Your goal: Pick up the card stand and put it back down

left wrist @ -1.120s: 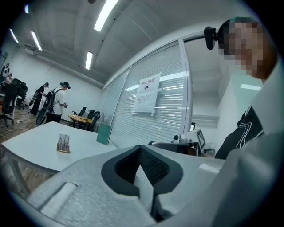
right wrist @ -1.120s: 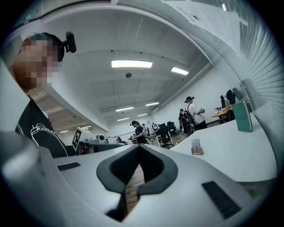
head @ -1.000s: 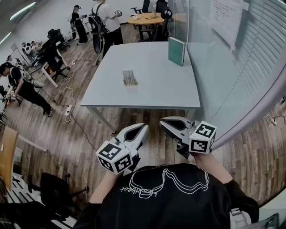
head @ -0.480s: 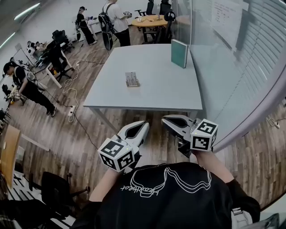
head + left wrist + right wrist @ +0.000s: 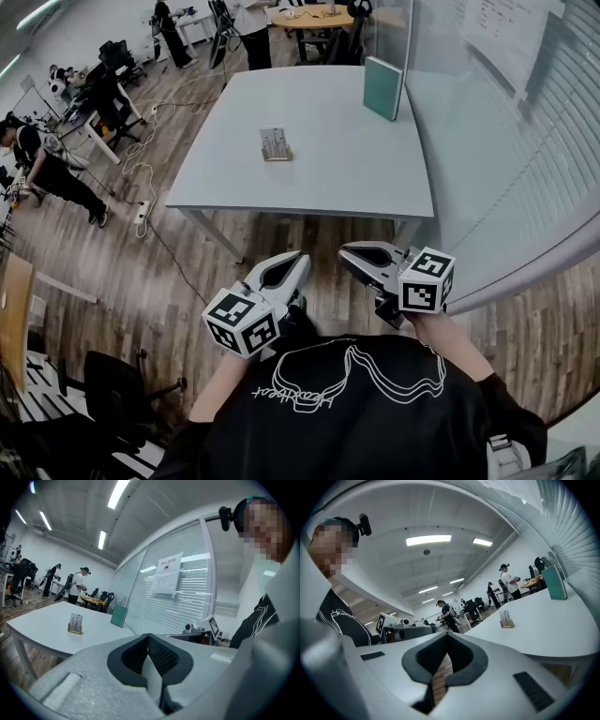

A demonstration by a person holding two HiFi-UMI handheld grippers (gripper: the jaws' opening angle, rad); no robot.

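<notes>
The card stand (image 5: 274, 144), a small wooden base with upright cards, stands left of centre on the grey table (image 5: 309, 169). It also shows small in the left gripper view as the card stand (image 5: 75, 623) and in the right gripper view as the card stand (image 5: 505, 619). My left gripper (image 5: 298, 260) and right gripper (image 5: 345, 255) hang side by side above the floor, well short of the table's near edge. Both are shut with nothing between the jaws.
A teal board (image 5: 382, 86) stands upright at the table's far right, beside a glass wall with blinds (image 5: 506, 141). People (image 5: 42, 169) and desks with chairs fill the left and far side of the room. Cables (image 5: 141, 178) lie on the wooden floor.
The table and card stand have shifted a little up in the head view. Both grippers keep their places in the head view, still shut.
</notes>
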